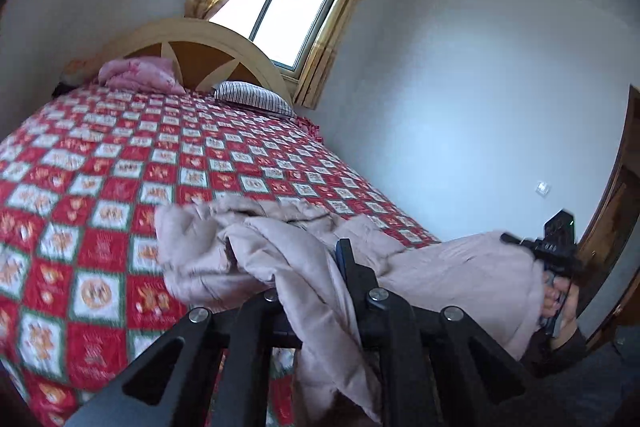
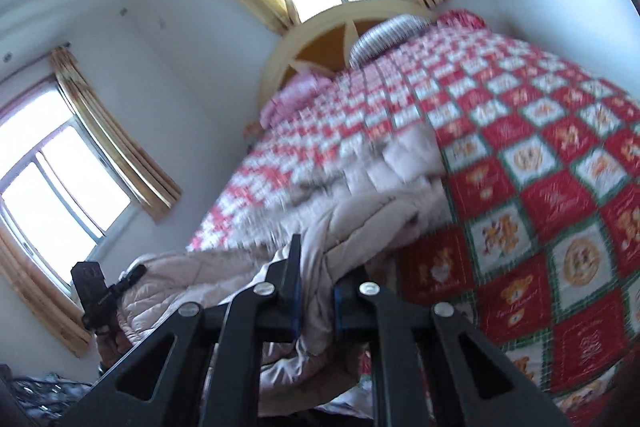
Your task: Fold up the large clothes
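Observation:
A large pale pink quilted coat (image 1: pixel 256 251) lies bunched at the near edge of the bed; it also shows in the right wrist view (image 2: pixel 360 211). My left gripper (image 1: pixel 316 291) is shut on a fold of the coat, which drapes over its fingers (image 1: pixel 356 267). My right gripper (image 2: pixel 316 291) is shut on another edge of the coat, with fabric pinched between its blue pads (image 2: pixel 297 287). Each gripper shows in the other's view, the right one (image 1: pixel 556 251) at the far right and the left one (image 2: pixel 100 295) at the lower left.
The bed is covered by a red and white checked quilt (image 1: pixel 120 179). A striped pillow (image 1: pixel 256 97) and a pink bundle (image 1: pixel 136 75) lie by the wooden headboard (image 1: pixel 224 59). Windows with yellow curtains (image 2: pixel 116 151) and a wooden door (image 1: pixel 616 227) line the walls.

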A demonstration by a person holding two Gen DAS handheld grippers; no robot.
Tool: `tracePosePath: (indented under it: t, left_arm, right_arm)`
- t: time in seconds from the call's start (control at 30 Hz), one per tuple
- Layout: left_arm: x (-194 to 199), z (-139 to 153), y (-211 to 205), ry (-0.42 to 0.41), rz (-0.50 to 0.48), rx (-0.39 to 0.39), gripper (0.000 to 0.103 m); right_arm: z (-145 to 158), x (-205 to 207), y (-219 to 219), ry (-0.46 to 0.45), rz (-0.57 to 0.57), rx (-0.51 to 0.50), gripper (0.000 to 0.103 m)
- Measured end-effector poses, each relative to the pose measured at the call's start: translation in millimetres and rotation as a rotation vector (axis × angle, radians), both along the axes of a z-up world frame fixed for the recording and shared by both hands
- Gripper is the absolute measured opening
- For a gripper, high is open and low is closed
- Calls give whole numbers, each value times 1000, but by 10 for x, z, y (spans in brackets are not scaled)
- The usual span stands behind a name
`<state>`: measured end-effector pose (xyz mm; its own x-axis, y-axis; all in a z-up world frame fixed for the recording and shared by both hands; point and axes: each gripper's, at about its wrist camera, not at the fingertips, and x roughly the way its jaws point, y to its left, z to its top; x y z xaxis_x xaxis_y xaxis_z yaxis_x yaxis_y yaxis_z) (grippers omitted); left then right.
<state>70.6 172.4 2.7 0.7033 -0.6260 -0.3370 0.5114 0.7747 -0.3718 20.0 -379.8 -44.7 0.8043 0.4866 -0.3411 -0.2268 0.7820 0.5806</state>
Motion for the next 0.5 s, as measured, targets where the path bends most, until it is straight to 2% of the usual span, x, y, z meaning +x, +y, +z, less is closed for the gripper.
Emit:
tracePosePath:
  t: [0.1,0.2,0.3,0.4,0.5]
  left_arm:
    - [332,34,-10,38,-7,11,11]
    - [828,-76,-15,114,-16,24,13]
    - [1296,-245,36,218,-11,16,20]
    - [1522,-305,101,280,-25,1,25]
    - [1487,-244,120,266,-91,42,27]
  right_arm:
    - [223,55,-77,-43,-21,10,14]
    - [325,327,-218,-40,-49,57,13]
    - [308,774,-271,16,-73,90,13]
    - [214,1351,-332,99,-98,103,13]
    - [116,1715,-436,155,-106,136,13]
